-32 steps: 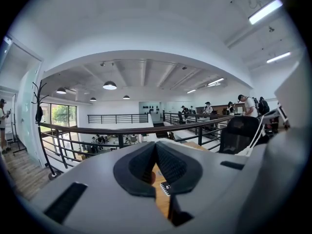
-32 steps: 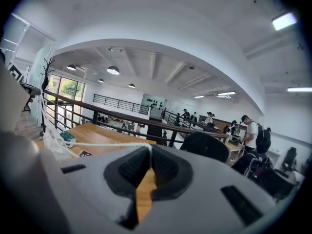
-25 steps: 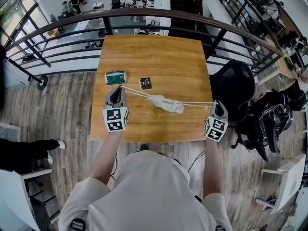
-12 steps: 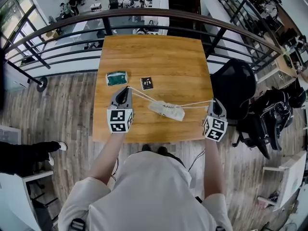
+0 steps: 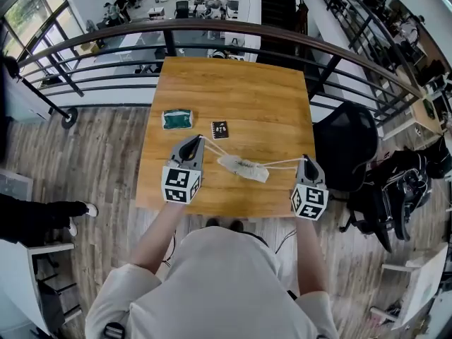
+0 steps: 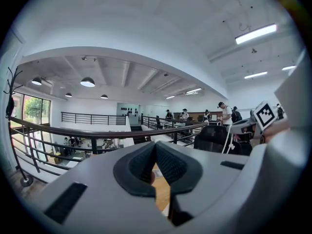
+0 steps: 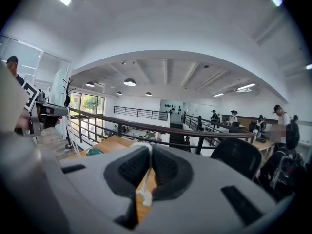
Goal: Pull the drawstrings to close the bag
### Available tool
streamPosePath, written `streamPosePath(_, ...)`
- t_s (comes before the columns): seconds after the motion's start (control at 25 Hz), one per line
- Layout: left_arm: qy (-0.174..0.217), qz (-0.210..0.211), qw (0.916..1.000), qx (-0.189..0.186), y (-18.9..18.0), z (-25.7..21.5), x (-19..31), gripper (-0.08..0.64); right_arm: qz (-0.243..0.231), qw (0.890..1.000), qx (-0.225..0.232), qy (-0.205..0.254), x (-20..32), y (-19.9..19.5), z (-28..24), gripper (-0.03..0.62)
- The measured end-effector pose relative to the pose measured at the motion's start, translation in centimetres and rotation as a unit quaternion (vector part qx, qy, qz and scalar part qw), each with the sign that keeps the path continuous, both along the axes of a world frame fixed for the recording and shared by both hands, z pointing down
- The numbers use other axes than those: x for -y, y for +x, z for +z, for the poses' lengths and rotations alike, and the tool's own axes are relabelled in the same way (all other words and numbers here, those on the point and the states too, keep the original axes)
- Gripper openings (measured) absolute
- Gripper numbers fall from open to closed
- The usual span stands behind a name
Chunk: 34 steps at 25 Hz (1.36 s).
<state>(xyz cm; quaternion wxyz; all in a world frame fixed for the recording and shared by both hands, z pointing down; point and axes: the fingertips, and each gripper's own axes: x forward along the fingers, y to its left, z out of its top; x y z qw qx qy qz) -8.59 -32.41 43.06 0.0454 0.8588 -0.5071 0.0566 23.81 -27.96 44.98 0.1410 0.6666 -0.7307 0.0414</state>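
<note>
Head view: bag [image 5: 244,167] lies bunched on counter [image 5: 233,83], between both tongs.
Left tongs [image 5: 195,142]: pinched together on left drawstring [image 5: 210,147].
Right tongs [image 5: 306,162]: clamped on right drawstring [image 5: 282,163].
Pull: likely best outward, level and even, so the mouth cinches without dragging the bag.
Count: two tongs, two drawstrings, one green pouch [image 5: 176,119], one black card [image 5: 220,128], one bag.

Left gripper [image 5: 195,142] and right gripper [image 5: 306,162] clamped, spread apart.

Wooden table [image 5: 261,97], 3 things on it.
Green packet [image 5: 177,119] left, black card [image 5: 220,128] just beside, white bag [image 5: 244,168] nearer front.
</note>
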Motion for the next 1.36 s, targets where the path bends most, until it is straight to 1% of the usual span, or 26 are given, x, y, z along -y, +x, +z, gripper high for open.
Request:
streamPosePath(0.12, -0.001, 0.014, 0.9999, -0.001, 0.8, -0.2, -0.8, -0.005, -0.030, 1.000, 0.009, 0.000, -0.2, -0.8, 0.0, 0.005)
streamPosePath(0.24, -0.001, 0.022, 0.9997, 0.005, 1.3, -0.3, -1.4, -0.005, -0.056, 0.998, 0.006, 0.003, -0.1, -1.4, -0.3, 0.003)
streamPosePath(0.48, 0.001, 0.014, 0.9999, 0.006, 1.4, -0.4, -1.7, -0.005, -0.082, 0.996, 0.005, 0.015, 0.4, -1.8, -1.1, 0.002)
streamPosePath(0.76, 0.005, 0.012, 0.9999, 0.006, 1.6, -1.2, -1.5, -0.005, -0.095, 0.995, 0.007, 0.020, 0.5, -2.2, -1.8, 0.002)
streamPosePath(1.08, 0.009, 0.013, 0.9999, 0.005, 1.8, -1.5, -1.2, -0.005, -0.093, 0.995, 0.009, 0.023, 0.9, -1.8, -1.8, 0.002)
streamPosePath(1.36, 0.007, 0.019, 0.9998, 0.004, 3.2, -1.7, -1.3, -0.005, -0.096, 0.995, 0.010, 0.023, 0.8, -0.7, -1.9, 0.002)
